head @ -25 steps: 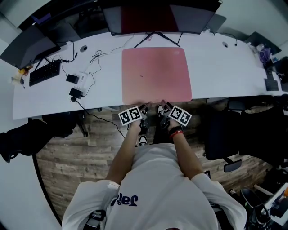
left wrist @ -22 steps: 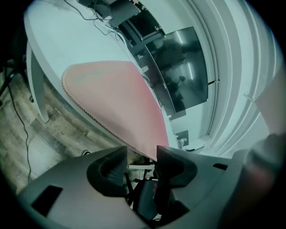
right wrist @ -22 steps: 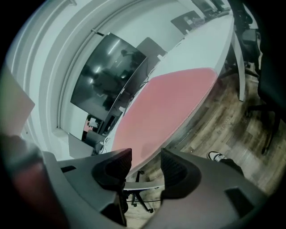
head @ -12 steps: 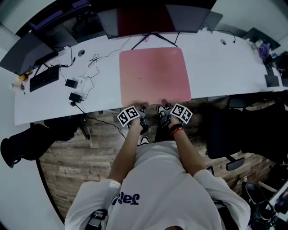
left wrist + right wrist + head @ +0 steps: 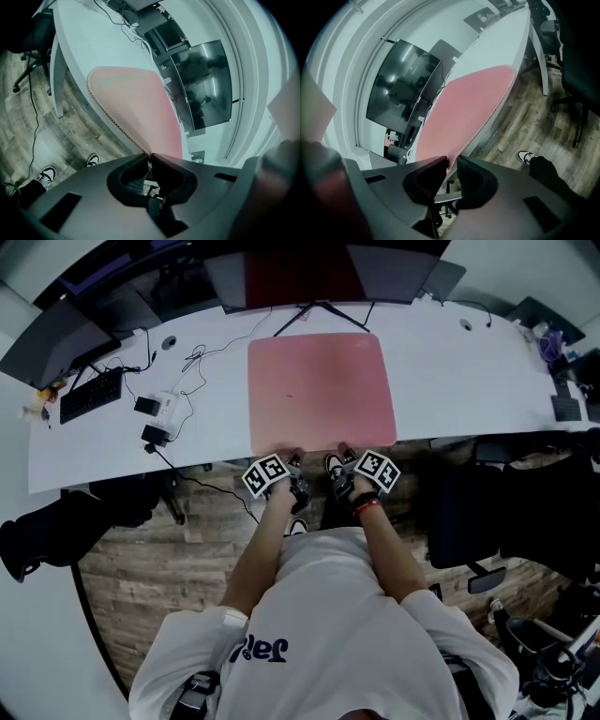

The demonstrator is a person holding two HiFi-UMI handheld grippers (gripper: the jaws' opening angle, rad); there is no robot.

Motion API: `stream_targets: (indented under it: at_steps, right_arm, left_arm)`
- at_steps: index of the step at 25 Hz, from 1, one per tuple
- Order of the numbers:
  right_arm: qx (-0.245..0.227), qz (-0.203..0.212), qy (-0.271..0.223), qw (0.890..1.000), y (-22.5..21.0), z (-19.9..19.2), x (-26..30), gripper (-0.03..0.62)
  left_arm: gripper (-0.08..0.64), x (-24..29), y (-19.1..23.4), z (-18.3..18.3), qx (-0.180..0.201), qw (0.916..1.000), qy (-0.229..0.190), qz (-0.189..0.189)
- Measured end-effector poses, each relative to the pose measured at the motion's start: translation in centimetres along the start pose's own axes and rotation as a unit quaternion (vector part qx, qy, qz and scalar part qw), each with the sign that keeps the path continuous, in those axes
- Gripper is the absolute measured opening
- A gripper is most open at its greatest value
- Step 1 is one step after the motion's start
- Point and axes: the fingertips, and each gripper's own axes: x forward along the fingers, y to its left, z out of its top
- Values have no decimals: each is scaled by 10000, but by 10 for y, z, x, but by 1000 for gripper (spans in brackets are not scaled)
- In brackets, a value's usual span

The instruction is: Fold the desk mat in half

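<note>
**Now both grippers are at the near edge of the pink desk mat**

Flat and unfolded, the pink desk mat lies in the upper middle of the head view, on the white desk, with its near edge along the desk's front rim. The left gripper meets that edge just left of the mat's middle. Its jaws have just been closing, and its own view shows them pinched almost together on the stitched edge of the mat. The right gripper is beside it at the same edge, a little to the right. Its jaws have also just been closing. The mat's edge runs in between them, but a slit of gap still shows beside it, so they are not yet pressing on it.

Behind the mat, at the top of the frame, stands a dark monitor. In the upper left of the desk are a black keyboard and loose cables. The person's white shirt fills the bottom centre, with a red wristband on the right wrist. A wooden floor shows at lower left, and a dark office chair stands at right.
</note>
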Motion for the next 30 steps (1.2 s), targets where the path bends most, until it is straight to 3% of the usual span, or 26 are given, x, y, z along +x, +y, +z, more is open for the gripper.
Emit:
stream_targets:
  at_steps: [8,21,30]
  right_arm:
    - [40,85,-165,9998,8,1,-4,37]
    - [194,-79,-128,9997,18,7,-4,31]
    - [734,87,-240,9970,32,19,7,32]
  left_arm:
    - [34,-4,-4,3,-64,9999,19,-138]
    - [31,-6,-29,16,-90,9989,12,-467]
    - [31,4,-34,31,-118,9989,15,-444]
